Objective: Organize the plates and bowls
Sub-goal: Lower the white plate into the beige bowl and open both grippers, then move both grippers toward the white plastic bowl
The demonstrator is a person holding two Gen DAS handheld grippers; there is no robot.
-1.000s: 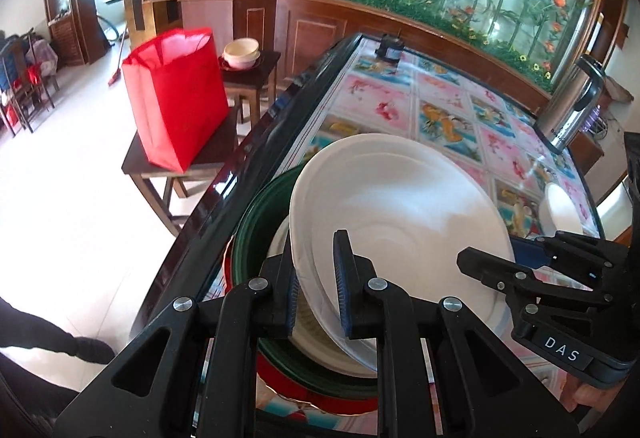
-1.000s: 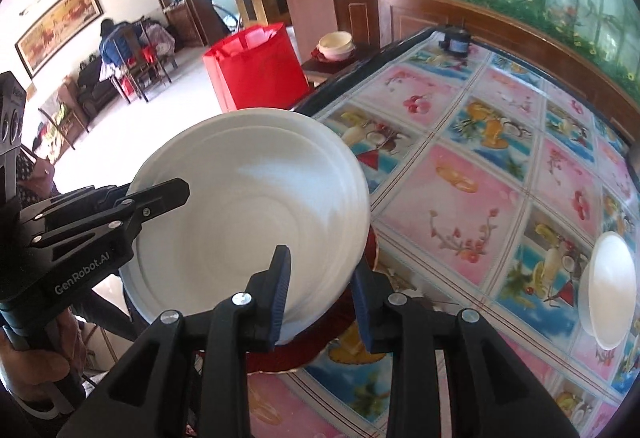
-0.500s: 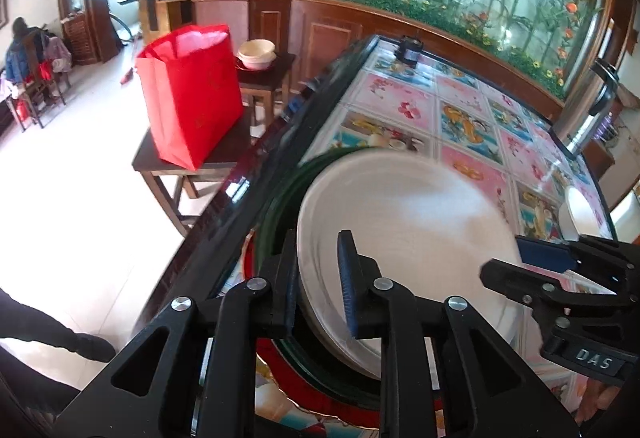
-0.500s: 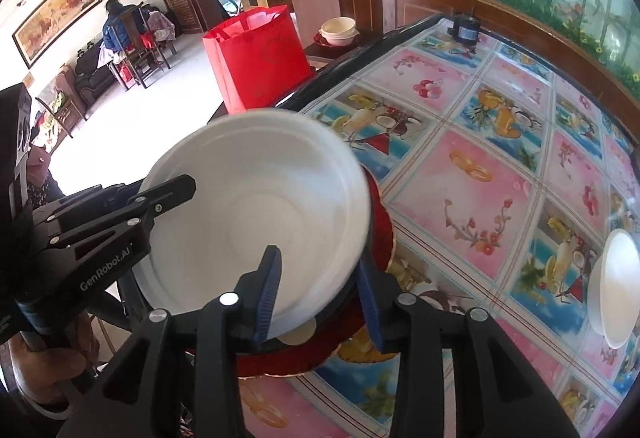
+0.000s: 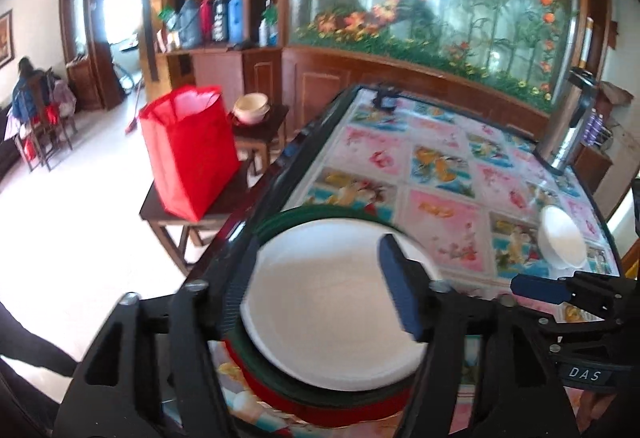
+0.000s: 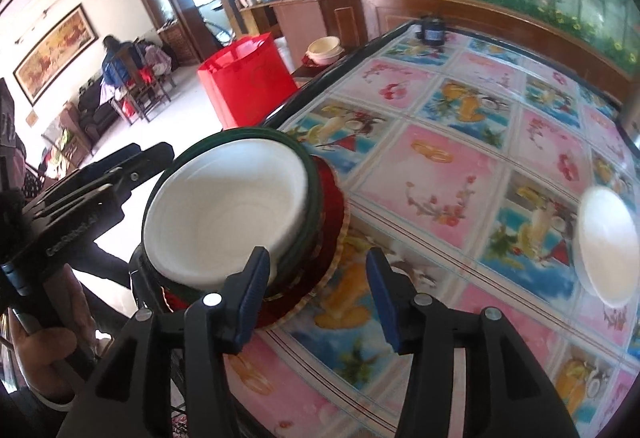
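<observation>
A white bowl (image 5: 332,318) (image 6: 224,213) lies flat inside a green bowl (image 5: 320,215) (image 6: 314,197), which rests on a red plate (image 5: 352,412) (image 6: 334,238) at the table's near left corner. My left gripper (image 5: 316,290) hovers over the white bowl's near side, its jaws opening and pressing on nothing. My right gripper (image 6: 318,294) (image 5: 540,288) stands just right of the stack, jaws opening, with only the red plate's edge and tablecloth between them. A second white bowl (image 6: 604,246) (image 5: 560,242) sits alone far to the right.
The table (image 6: 460,173) has a colourful fruit-print cloth and a dark rim. Left of it, a red bag (image 5: 188,153) stands on a low stool and a cream bowl (image 5: 251,106) on another. A steel flask (image 5: 568,133) stands at the table's far right, a small dark jar (image 6: 430,29) at its far end.
The white bowl, held tilted by both grippers, has dropped level into the green bowl. Both grippers have let go of its rim, opened and drawn back.
</observation>
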